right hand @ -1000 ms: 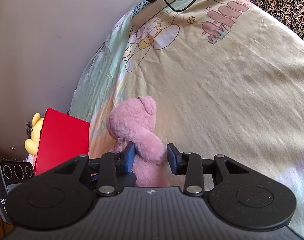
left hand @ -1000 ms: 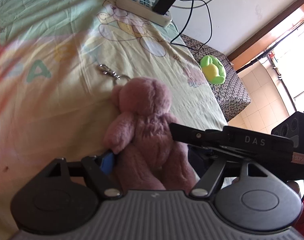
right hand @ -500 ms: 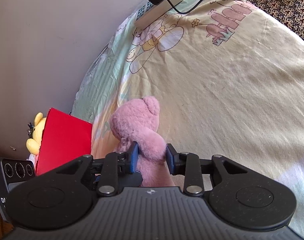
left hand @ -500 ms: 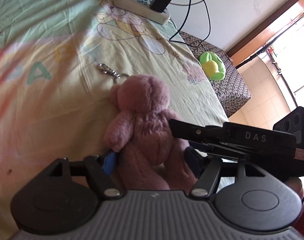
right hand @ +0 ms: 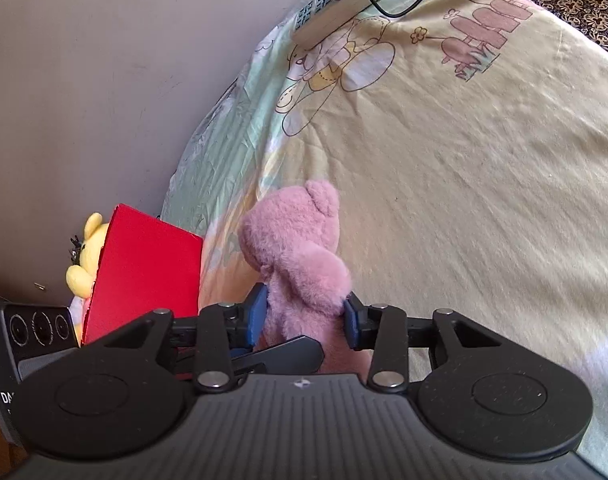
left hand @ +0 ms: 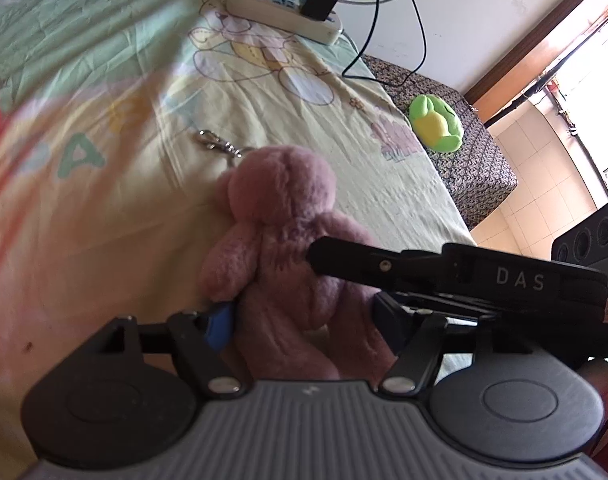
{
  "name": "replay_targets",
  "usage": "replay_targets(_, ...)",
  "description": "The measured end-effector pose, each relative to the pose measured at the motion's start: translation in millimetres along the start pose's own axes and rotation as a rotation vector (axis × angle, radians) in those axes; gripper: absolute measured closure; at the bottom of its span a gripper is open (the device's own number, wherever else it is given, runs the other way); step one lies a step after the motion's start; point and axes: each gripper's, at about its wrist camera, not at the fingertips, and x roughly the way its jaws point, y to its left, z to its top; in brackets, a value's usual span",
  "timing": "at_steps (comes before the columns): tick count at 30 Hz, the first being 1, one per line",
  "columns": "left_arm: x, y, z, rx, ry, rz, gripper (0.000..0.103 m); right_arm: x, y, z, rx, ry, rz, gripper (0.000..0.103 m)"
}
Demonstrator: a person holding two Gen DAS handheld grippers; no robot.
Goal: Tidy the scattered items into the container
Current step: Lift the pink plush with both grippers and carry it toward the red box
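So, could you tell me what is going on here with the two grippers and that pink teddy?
A person is using both handheld grippers on the pink teddy lying on the bedsheet. The left gripper straddles its lower body. The right gripper, whose jaws have just been opening, has the teddy's arm between its fingers. The red container waits by the wall, a yellow plush behind it.

One pink plush bear point(left hand: 280, 216), one yellow plush point(right hand: 84, 256), one green-yellow plush point(left hand: 436, 128), one red box point(right hand: 144, 272), one power strip point(left hand: 284, 8), two grippers.

Pink plush bear point(left hand: 284, 240) between blue pads point(right hand: 257, 312) of black right gripper point(right hand: 304, 318); red container point(right hand: 144, 272) left of it, pale yellow-green cartoon-print sheet point(right hand: 484, 184) ahead, green-yellow plush point(left hand: 436, 128) beyond.
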Motion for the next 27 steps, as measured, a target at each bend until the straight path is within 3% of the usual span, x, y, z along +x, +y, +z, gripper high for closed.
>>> replay_targets(27,-50.0,-7.4,-15.2,0.043,-0.164,0.066,0.034,-9.2,32.9,-11.2,-0.071,-0.068,0.067,0.066)
